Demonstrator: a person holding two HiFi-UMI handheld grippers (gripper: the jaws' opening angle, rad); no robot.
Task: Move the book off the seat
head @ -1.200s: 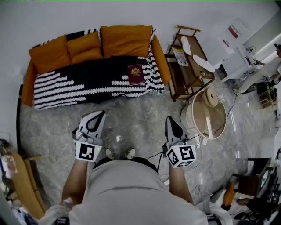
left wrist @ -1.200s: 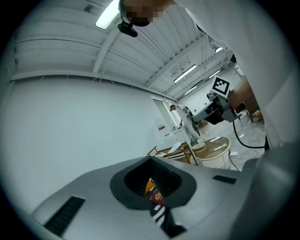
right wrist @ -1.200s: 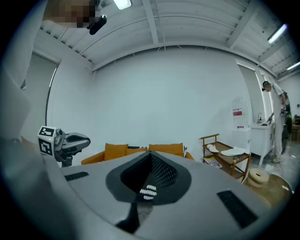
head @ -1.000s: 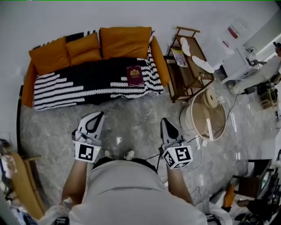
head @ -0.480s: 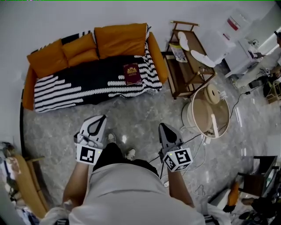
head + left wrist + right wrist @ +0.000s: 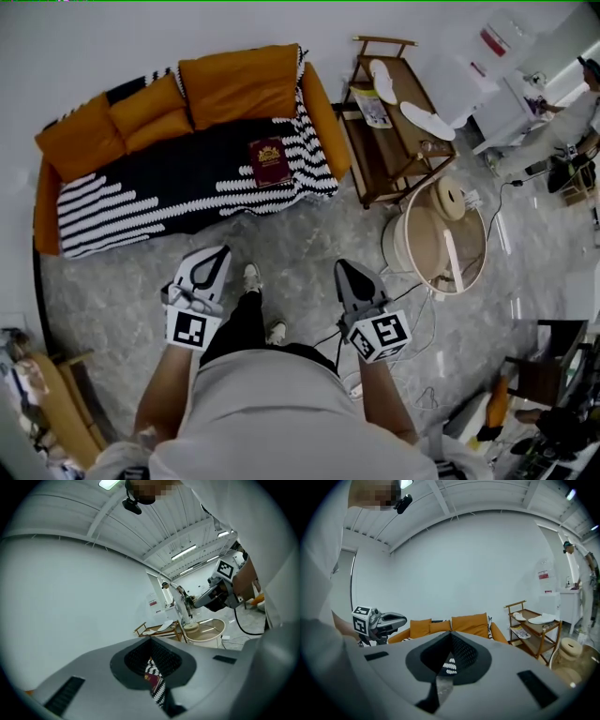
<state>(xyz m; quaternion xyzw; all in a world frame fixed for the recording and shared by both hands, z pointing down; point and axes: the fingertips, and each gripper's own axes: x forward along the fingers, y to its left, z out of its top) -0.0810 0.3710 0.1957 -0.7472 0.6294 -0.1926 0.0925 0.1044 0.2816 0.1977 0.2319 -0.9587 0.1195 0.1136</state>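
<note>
Indoors, 1 book (image 6: 269, 161) lies on striped blanket (image 6: 141, 195) over sofa (image 6: 321, 105).

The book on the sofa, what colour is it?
The book is dark red with a gold emblem on its cover; the head view shows it best.

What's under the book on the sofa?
The book lies flat on a black-and-white striped blanket spread over the sofa. The blanket hides the seat beneath, and the book hides anything directly under it.
</note>
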